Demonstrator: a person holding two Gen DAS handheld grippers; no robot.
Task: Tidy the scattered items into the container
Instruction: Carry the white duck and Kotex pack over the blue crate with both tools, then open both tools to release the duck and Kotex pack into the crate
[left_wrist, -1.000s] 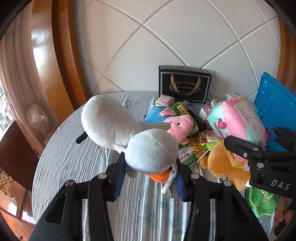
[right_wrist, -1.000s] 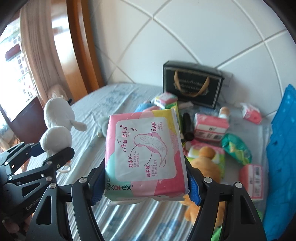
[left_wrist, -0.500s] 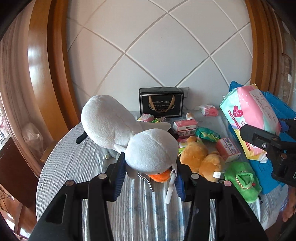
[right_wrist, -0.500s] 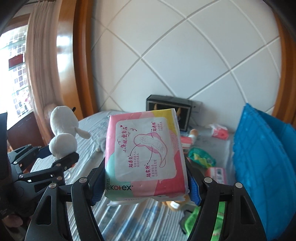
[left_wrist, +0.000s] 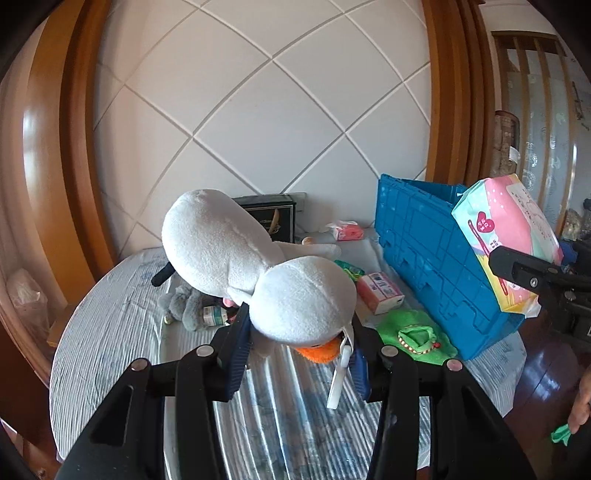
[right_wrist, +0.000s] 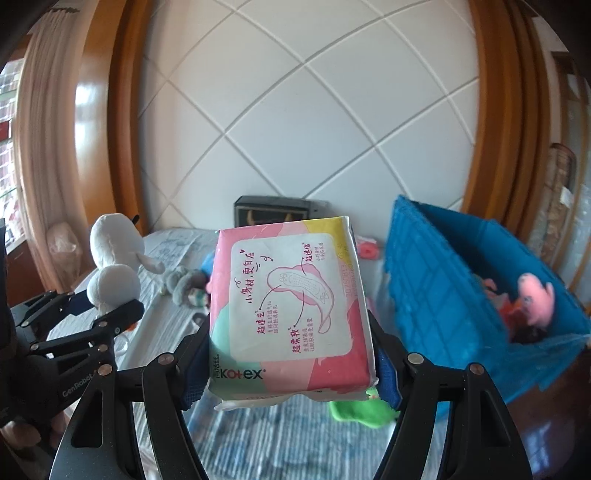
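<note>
Two items are in carriage, one per gripper; entries run left to right.

- Bench (left_wrist: 110, 332): round, under a striped cloth, with loose goods left on it.
- Grey plush (left_wrist: 184, 301): lying far left on the bench, beside a small bottle; not yet collected.
- Left gripper (left_wrist: 299, 354): clamped on the white plush duck (left_wrist: 258, 273), its blue pads pressing the head just above the orange beak, the body standing up and away to the far left. The item is held clear of the bench.
- Black gift bag (right_wrist: 273, 212): upright at the far edge, against the tiled wall.
- Pink box (left_wrist: 380, 291): on the bench near the crate's left wall, with a green packet just beyond it.
- Green pouch (left_wrist: 417, 338): flat on the bench, touching or just beside the crate's near corner.
- Right gripper (right_wrist: 291, 354): clamped on the pink pad packet (right_wrist: 291, 306), pads on its two long sides, printed face toward the camera; carried above the bench, left of the crate.
- Blue crate (right_wrist: 443, 295): the container, at the right edge of the bench, open-topped; a pink plush (right_wrist: 535, 299) already lies inside.
- Step in hand, by judgement: transport of both items toward the crate.
- Next move calls for bringing each gripper over the crate's rim, clear of the near wall, then parting the pads; the packet looks nearer its drop.
</note>
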